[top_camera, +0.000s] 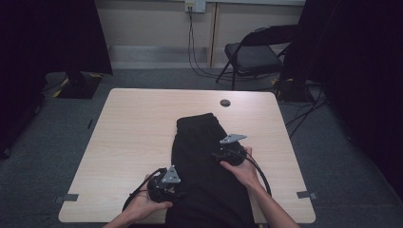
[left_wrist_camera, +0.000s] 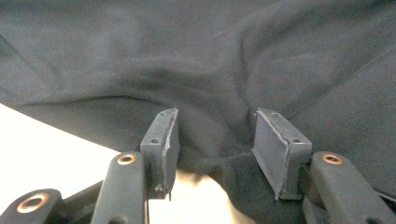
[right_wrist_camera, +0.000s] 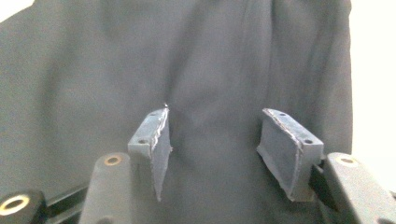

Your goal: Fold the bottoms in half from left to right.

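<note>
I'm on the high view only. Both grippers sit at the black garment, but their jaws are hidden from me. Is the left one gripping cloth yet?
Observer: No. In the left gripper view the left gripper stands open, its pads apart at the edge of the black garment.
Operator: And the right one?
Observer: The right gripper is open too, over flat cloth, nothing pinched.
Operator: What lies between the left jaws?
Observer: A fold of the hem, with the pale table beside it.
</note>
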The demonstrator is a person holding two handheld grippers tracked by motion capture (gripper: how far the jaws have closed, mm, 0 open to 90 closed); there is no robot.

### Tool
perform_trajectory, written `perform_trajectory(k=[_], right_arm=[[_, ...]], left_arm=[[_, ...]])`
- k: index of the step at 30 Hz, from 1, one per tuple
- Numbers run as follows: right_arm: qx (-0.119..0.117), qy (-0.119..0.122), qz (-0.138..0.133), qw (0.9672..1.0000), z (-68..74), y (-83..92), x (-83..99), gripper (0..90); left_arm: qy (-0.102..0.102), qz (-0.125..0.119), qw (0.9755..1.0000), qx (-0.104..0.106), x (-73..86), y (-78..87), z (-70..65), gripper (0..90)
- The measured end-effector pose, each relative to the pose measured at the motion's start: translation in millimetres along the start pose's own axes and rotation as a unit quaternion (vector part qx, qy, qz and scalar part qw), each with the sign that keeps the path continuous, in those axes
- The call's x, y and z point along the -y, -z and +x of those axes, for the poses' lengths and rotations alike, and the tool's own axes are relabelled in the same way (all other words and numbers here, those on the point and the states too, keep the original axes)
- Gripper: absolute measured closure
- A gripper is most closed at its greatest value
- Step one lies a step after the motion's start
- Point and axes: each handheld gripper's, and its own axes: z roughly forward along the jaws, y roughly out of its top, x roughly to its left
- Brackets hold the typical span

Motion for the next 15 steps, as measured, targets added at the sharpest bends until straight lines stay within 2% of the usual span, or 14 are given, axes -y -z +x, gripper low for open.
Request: perform_trajectory(k=[1,2,4,5,6,8,9,13,15], right_arm=[[-0.006,-0.004,0.000,1.0000,-0.4,1.7,1.8,41.5],[-0.010,0.000,0.002,0.9999,0.7,3.6,3.3,41.5],[-0.020,0.008,0.005,0.9998,4.9,8.9,7.4,41.5],[-0.027,0.014,0.005,0.9995,7.8,12.0,10.4,41.5],[-0.033,0.017,0.005,0.9993,10.8,15.6,13.4,41.5],[-0.042,0.025,0.002,0.9988,18.9,23.7,21.8,41.6],[-0.049,0.029,0.000,0.9984,24.1,28.1,26.1,41.6],[-0.073,0.051,0.009,0.9960,42.8,44.0,37.9,41.6],[-0.082,0.058,0.016,0.9948,51.8,50.7,42.1,41.6]], left_arm=[[0.019,-0.006,0.9998,0.009,-0.8,0.3,5.9,56.2],[0.031,-0.019,0.9993,0.009,-1.9,0.7,11.5,56.2],[0.038,-0.039,0.9985,0.001,-7.0,3.8,20.9,55.0],[0.038,-0.039,0.9985,0.001,-7.0,3.8,20.9,54.6],[0.048,-0.060,0.9970,-0.003,-11.8,7.4,27.8,54.6],[0.049,-0.075,0.9959,-0.011,-14.3,8.6,32.3,54.3],[0.055,-0.076,0.9955,-0.009,-14.8,7.4,34.1,54.3],[0.047,-0.067,0.9965,-0.013,-19.4,-0.1,43.6,55.1],[0.062,-0.081,0.9947,-0.014,-23.9,-2.3,51.5,55.8]])
